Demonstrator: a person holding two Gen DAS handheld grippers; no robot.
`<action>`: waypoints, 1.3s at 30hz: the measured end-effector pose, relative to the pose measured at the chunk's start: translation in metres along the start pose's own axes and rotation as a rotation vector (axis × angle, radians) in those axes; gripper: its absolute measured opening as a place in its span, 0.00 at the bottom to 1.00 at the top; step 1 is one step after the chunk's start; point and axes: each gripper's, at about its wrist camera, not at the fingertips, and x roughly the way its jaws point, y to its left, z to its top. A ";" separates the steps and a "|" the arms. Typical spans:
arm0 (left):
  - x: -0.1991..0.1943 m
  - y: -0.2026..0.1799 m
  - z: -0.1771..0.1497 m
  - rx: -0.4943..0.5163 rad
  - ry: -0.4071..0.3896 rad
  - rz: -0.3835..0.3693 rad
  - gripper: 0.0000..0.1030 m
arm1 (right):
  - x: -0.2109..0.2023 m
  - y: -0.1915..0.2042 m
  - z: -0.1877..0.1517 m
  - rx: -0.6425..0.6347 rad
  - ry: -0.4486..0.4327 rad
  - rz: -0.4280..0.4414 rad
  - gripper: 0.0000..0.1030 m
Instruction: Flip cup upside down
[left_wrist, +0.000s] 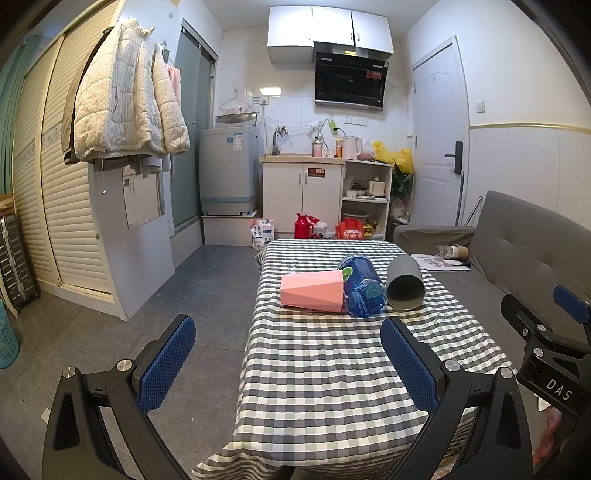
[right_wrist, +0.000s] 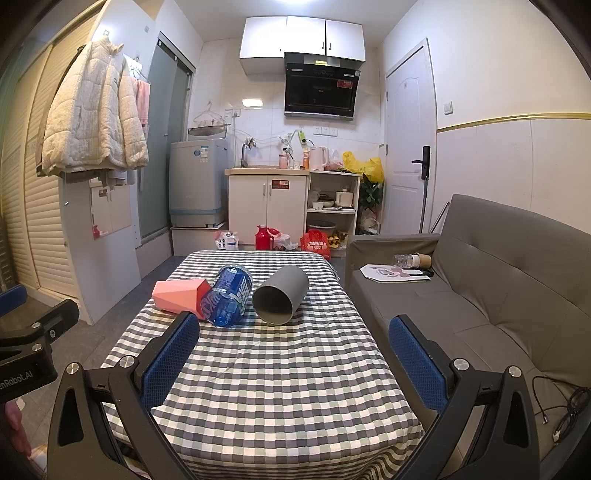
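Observation:
A grey cup (left_wrist: 405, 282) (right_wrist: 280, 295) lies on its side on the checked table (left_wrist: 332, 369) (right_wrist: 277, 387), its mouth facing me. A pink faceted cup (left_wrist: 312, 290) (right_wrist: 181, 293) lies on its side to the left. A blue cup with a label (left_wrist: 362, 286) (right_wrist: 228, 295) lies between them, touching the pink one. My left gripper (left_wrist: 288, 354) is open and empty, near the table's front left. My right gripper (right_wrist: 293, 350) is open and empty, in front of the grey cup. The right gripper also shows at the right edge of the left wrist view (left_wrist: 554, 332).
A grey sofa (right_wrist: 480, 295) stands right of the table with papers and a bottle on it. Cables lie on the sofa seat (right_wrist: 561, 410). Kitchen cabinets (left_wrist: 303, 195) and a washing machine (left_wrist: 227, 170) stand at the back. A white wardrobe panel (left_wrist: 129, 236) stands left.

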 end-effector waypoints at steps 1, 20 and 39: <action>0.000 0.000 0.000 0.000 0.000 0.000 1.00 | 0.000 0.000 0.000 0.000 0.000 0.000 1.00; 0.000 0.000 0.001 -0.001 0.001 -0.001 1.00 | 0.000 0.000 0.000 -0.001 0.004 0.000 1.00; 0.009 -0.001 -0.004 -0.008 0.036 -0.002 1.00 | 0.012 -0.005 -0.003 0.016 0.058 -0.030 1.00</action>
